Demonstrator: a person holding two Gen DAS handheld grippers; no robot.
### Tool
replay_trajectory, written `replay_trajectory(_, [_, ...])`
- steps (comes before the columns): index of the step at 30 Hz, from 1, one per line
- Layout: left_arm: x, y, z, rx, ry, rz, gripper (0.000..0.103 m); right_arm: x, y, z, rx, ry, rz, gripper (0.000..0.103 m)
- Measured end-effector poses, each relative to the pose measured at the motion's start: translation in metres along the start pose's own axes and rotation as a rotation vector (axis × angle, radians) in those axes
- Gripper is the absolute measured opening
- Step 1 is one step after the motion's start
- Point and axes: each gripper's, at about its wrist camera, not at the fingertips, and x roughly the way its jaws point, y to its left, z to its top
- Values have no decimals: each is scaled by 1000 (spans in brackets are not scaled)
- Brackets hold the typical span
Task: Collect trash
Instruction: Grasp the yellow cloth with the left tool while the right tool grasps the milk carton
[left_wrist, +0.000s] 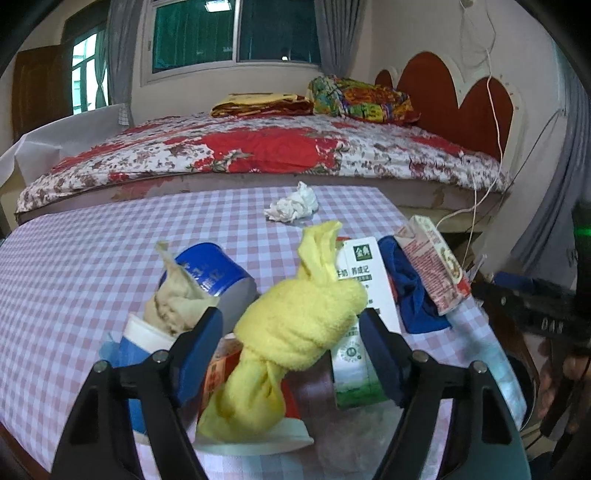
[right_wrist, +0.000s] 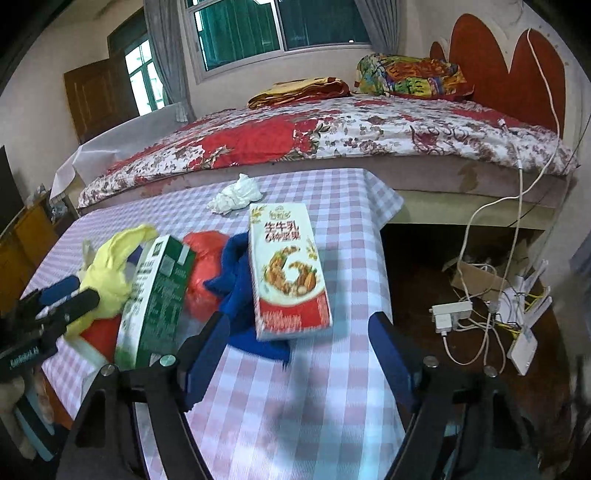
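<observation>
Table: a table under a pink-and-white checked cloth (left_wrist: 92, 258) stands against the side of a bed with a red floral cover (left_wrist: 258, 147); the trash sits in a loose heap towards the near right part of the cloth.
Left gripper: the left gripper (left_wrist: 291, 332), black-armed with blue pads, has its jaws apart around a knotted yellow terry cloth (left_wrist: 295, 325). The pads flank the knot on both sides; whether they press on it I cannot tell.
Right gripper: the right gripper (right_wrist: 299, 339) is spread wide over bare checked cloth, with nothing between its jaws; the view is a little blurred.
Red-and-white carton: a red-and-white drink carton printed with nuts (right_wrist: 288, 273) lies flat, just ahead of the right gripper, resting partly on a crumpled dark blue cloth (right_wrist: 236, 266).
Green carton: a green-and-white milk carton (right_wrist: 155, 295) stands tilted beside the yellow cloth, left of the blue one.
Red bag: a crumpled red plastic bag (right_wrist: 203, 266) sits between the green carton and the blue cloth.
Cups: a blue paper cup (left_wrist: 210, 269) lies on its side to the left of the yellow knot, with a beige crumpled cloth (left_wrist: 173, 299) stuffed at its near end, over a white-rimmed blue cup (left_wrist: 136, 339).
Tissue: a crumpled white tissue (left_wrist: 291, 205) lies alone, well apart from the heap, near the far edge by the bed.
Floor: white cables and a power strip (right_wrist: 454, 314) lie on the dark floor to the right of the table.
</observation>
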Motion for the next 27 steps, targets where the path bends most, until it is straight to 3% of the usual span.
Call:
replay_trajectory(6, [7, -3, 1, 11, 13, 7, 77, 33, -6, 13, -2, 40, 46, 79])
replay_trajectory(8, [8, -3, 2, 14, 15, 5, 77, 40, -4, 14, -8, 52, 66, 74])
replay_trajectory(11, [12, -5, 4, 19, 19, -2, 72, 48, -2, 13, -13, 74, 91, 53])
replay_trajectory(20, [11, -12, 4, 50, 2, -4, 51, 43, 5, 6, -41, 53, 102, 52])
replay_trajectory(27, [3, -15, 7, 64, -34, -5, 46, 28, 9, 6, -63, 4, 79, 52])
